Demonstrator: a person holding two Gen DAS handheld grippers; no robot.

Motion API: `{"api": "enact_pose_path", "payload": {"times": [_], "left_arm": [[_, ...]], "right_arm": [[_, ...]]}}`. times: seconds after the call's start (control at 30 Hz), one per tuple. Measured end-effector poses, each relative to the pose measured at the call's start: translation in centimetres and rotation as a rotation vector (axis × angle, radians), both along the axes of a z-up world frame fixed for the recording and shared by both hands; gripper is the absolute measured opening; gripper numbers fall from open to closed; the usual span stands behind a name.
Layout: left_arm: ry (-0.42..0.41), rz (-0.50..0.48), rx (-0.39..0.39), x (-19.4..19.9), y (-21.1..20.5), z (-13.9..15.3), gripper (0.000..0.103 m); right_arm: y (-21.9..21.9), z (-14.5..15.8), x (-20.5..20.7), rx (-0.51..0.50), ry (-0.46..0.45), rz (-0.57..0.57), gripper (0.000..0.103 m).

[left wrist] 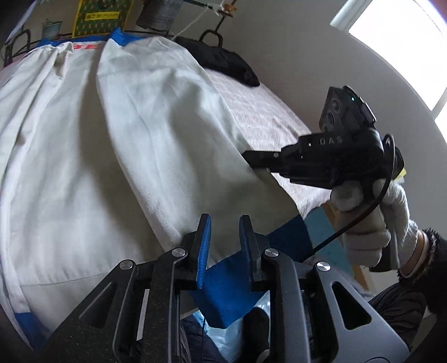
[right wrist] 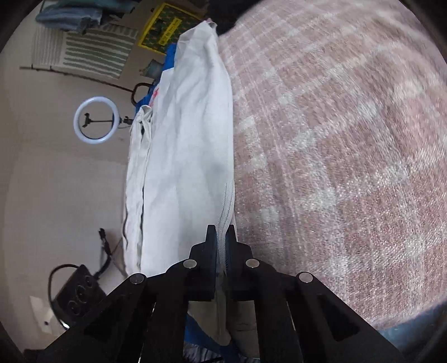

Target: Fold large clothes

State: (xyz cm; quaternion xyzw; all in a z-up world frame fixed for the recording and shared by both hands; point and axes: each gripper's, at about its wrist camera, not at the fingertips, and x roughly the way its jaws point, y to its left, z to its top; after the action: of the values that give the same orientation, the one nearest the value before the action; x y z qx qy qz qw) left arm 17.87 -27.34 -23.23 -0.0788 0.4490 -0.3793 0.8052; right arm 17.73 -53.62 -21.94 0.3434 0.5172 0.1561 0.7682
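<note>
A large white garment (left wrist: pixel 117 145) with blue trim lies spread on a pink-and-white checked bed cover (left wrist: pixel 268 117). My left gripper (left wrist: pixel 223 223) is open over the garment's near end, with a blue cuff (left wrist: pixel 232 290) hanging between and below its fingers. My right gripper (right wrist: pixel 222 231) is shut on the garment's white folded edge (right wrist: pixel 195 156); in the left wrist view it (left wrist: pixel 251 156) pinches that same edge at the right side, held by a gloved hand (left wrist: pixel 374 220).
A black bag (left wrist: pixel 223 61) lies on the far part of the bed. A yellow-green box (left wrist: pixel 100 16) and a grey cylinder (left wrist: pixel 159 14) stand beyond. A ring light (right wrist: pixel 96 120) and a black power strip (right wrist: pixel 75 293) are seen off the bed's side.
</note>
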Motion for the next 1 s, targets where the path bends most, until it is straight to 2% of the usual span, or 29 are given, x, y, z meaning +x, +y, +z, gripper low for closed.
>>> {"api": "enact_pose_path", "payload": {"times": [0.07,0.1,0.17,0.3,0.4,0.5,0.53,0.63,0.7,0.77,0.9,1.0], "left_arm": [[-0.04,0.043,0.019,0.0,0.8,0.3,0.019],[-0.027,0.037,0.036,0.1,0.7,-0.3,0.019],[0.033,0.024,0.018,0.4,0.5,-1.7,0.019],[0.004,0.023,-0.01,-0.2,0.0,-2.0,0.019],[0.003,0.008,-0.018,-0.3,-0.3,-1.9,0.019],[0.002,-0.01,-0.013,-0.3,-0.3,-1.8,0.019],[0.001,-0.017,-0.01,-0.3,-0.3,-1.8,0.019],[-0.019,-0.039,0.003,-0.2,-0.6,-1.8,0.019],[-0.02,-0.041,-0.005,-0.2,-0.7,-1.8,0.019],[-0.015,-0.041,-0.018,-0.2,-0.6,-1.9,0.019],[0.028,-0.025,-0.05,-0.1,1.4,-1.4,0.019],[0.056,0.071,-0.103,-0.8,6.8,0.6,0.019]], "right_arm": [[0.6,1.7,-0.3,-0.052,-0.035,-0.006,0.004],[0.9,2.4,-0.2,-0.07,-0.049,-0.011,0.004],[1.5,3.8,-0.2,-0.082,-0.077,-0.023,0.004],[4.0,5.7,0.2,-0.134,-0.119,-0.007,0.004],[5.3,5.9,0.3,-0.148,-0.132,0.017,0.004],[6.9,6.1,1.0,-0.237,-0.153,0.077,0.004],[6.6,5.9,1.1,-0.253,-0.148,0.076,0.004],[4.1,5.2,0.6,-0.216,-0.115,0.021,0.004],[3.6,4.9,0.4,-0.241,-0.099,-0.005,0.004],[3.9,4.9,0.3,-0.224,-0.102,-0.014,0.004],[8.6,6.8,1.0,-0.307,-0.174,0.079,0.004],[13.5,7.9,1.7,-0.426,-0.231,0.2,0.004]]}}
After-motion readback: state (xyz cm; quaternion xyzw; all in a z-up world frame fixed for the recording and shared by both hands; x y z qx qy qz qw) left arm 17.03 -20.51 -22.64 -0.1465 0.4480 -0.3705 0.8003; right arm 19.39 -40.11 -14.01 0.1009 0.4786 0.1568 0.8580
